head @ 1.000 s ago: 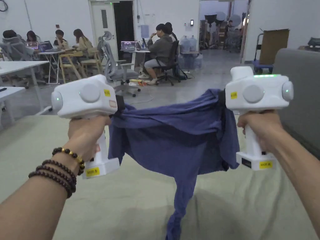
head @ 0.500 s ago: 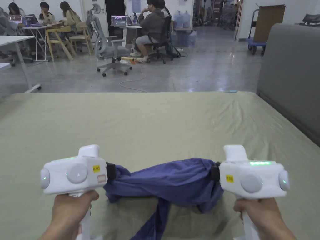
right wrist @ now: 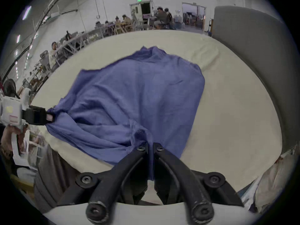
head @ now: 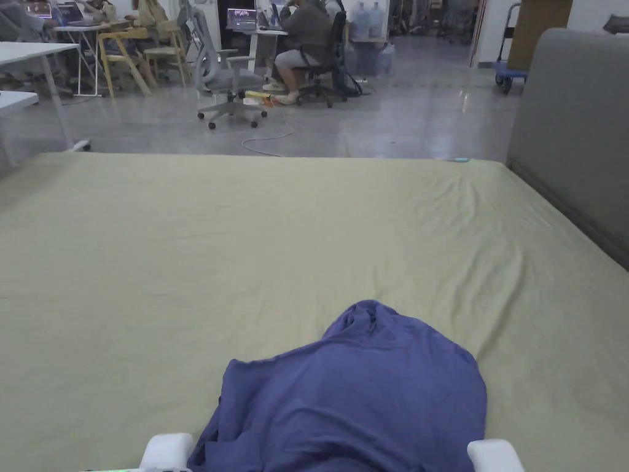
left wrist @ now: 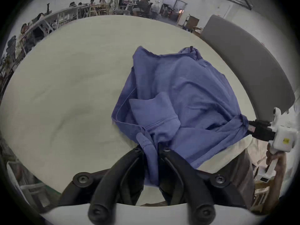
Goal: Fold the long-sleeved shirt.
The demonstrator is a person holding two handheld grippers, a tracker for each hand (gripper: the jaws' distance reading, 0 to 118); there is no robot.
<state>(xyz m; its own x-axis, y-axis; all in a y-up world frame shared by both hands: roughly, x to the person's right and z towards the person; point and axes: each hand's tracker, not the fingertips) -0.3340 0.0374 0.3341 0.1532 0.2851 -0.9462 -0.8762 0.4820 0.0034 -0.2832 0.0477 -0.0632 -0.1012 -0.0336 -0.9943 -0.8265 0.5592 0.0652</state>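
A blue long-sleeved shirt (head: 362,393) was seen spread in a loose, rumpled heap on a pale green sheet (head: 246,246), low and centre in the head view, its far end bunched into a peak toward the middle of the frame. At the bottom edge of that view, two white housings were cut off by the frame, one at each near corner of the garment.

In the left gripper view, the left gripper (left wrist: 151,149) was found at the lower centre with its black jaws closed on a hemmed strip of the fabric, which passed down between them. A folded sleeve (left wrist: 152,110) with a ribbed cuff was seen lying on top of the shirt body just above the jaws. At the right edge of that frame, the right gripper (left wrist: 249,127) was seen clamped on a gathered corner of the cloth, held by a hand (left wrist: 274,157).

In the right gripper view, the right gripper's own jaws were seen at the lower centre, pressed together on a thin fold of the cloth. At the left edge, the left gripper was seen pinching another bunched corner. A grey padded panel (head: 571,123) was seen standing along the right side of the sheet. People (head: 301,37) were seated at desks in the upper part of the head view.
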